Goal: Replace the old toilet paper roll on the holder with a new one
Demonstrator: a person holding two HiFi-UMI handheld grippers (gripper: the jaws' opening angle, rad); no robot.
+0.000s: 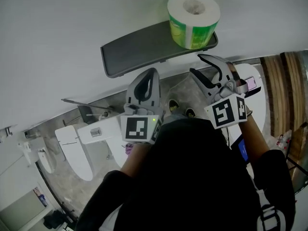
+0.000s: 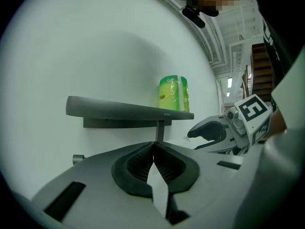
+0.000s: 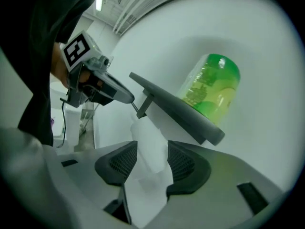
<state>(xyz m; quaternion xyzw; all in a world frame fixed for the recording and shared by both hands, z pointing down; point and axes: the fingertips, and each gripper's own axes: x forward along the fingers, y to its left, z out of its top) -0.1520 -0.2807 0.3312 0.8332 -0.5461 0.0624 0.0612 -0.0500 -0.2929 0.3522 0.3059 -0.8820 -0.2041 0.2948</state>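
dark grey shelf (image 1: 134, 52) on the white wall (image 1: 57, 28) bears one toilet paper roll (image 1: 193, 20), upright near its right end and wrapped in green printed film. nothing else rests on the shelf. in the left gripper view a short stem drops from the shelf's underside, and one small grey stub (image 2: 77, 159) juts from the wall lower down.

two grippers sit below the shelf, side by side and apart from it. the left gripper (image 1: 151, 73) has its jaws closed, with a thin white strip (image 2: 157, 185) pinched between the pads; it looks like paper. the right gripper (image 1: 198, 64) has its jaws apart. its own view shows one loose, crumpled white piece (image 3: 143, 190) in the gap, and the pads are not pressing on it.

the wrapped roll touches neither gripper.

far below, one white toilet (image 1: 72, 153) shows on the floor.
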